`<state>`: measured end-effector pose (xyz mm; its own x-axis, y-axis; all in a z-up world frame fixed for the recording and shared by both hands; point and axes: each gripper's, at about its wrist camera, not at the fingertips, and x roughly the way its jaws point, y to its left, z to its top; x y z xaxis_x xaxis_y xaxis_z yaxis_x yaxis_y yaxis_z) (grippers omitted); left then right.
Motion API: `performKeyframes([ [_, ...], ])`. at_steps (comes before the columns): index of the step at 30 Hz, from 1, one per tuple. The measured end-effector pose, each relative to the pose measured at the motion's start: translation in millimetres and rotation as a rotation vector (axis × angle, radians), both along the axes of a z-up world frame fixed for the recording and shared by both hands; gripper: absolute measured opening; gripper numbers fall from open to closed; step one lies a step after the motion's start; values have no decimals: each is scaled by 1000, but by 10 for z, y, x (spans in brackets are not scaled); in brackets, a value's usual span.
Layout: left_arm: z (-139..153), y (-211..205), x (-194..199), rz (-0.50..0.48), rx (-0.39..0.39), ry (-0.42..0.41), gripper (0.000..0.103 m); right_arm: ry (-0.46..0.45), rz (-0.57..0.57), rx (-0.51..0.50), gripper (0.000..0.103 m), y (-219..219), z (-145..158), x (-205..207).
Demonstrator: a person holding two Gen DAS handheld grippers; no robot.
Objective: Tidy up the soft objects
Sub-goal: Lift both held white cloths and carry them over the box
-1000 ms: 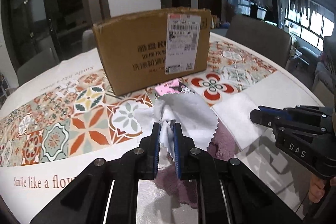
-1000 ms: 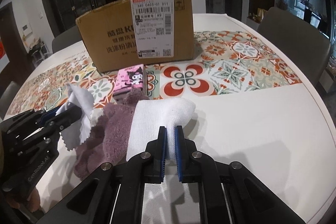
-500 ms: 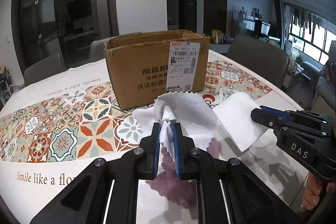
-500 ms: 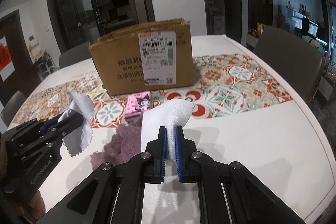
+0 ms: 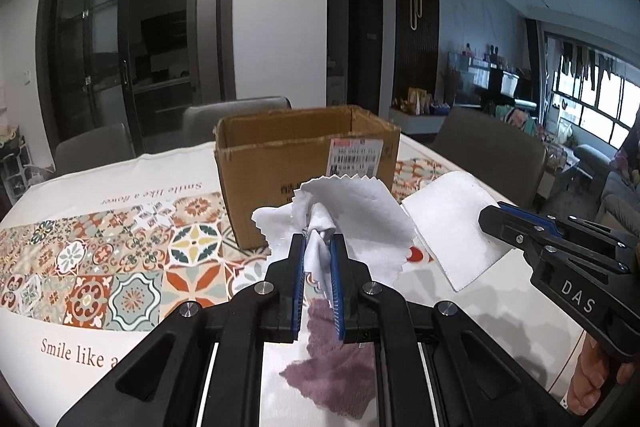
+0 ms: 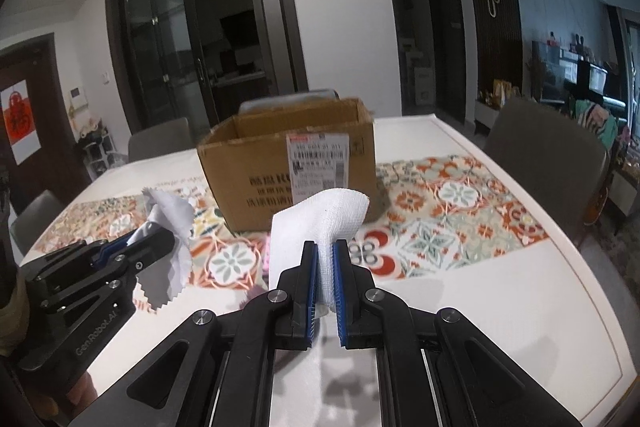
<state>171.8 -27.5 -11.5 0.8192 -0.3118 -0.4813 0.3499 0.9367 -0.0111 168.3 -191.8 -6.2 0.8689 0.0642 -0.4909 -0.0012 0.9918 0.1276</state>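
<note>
My left gripper (image 5: 318,247) is shut on a thin white cloth with zigzag edges (image 5: 360,215) and holds it above the table; it also shows in the right wrist view (image 6: 170,227). My right gripper (image 6: 325,255) is shut on a thick white towel (image 6: 320,219) and holds it up; the towel also shows in the left wrist view (image 5: 456,223). An open cardboard box (image 6: 288,167) stands ahead on the table (image 5: 308,163). A purple fuzzy cloth (image 5: 336,371) lies on the table under the left gripper.
The table (image 6: 500,287) has a white cover with a patterned tile runner (image 5: 100,267). A pink item (image 6: 265,251) lies near the box, mostly hidden. Grey chairs (image 6: 548,155) stand around the table.
Both grippers have risen with their cloths, off the table. The box's open top has come into view and the purple cloth stays on the table.
</note>
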Motion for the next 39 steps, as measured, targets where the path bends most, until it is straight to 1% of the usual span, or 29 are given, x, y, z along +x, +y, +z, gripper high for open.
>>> performKeyframes([
  [10,287,40,75,19,-28,-75,14,-95,8,-4,10,26,283,53],
  [20,537,43,188,31,-50,-144,14,-176,8,-9,10,47,503,122],
  [29,688,45,378,38,-69,-179,14,-239,4,-19,10,67,683,253],
  [39,771,30,623,44,-73,-206,14,-280,7,-24,10,80,806,489],
])
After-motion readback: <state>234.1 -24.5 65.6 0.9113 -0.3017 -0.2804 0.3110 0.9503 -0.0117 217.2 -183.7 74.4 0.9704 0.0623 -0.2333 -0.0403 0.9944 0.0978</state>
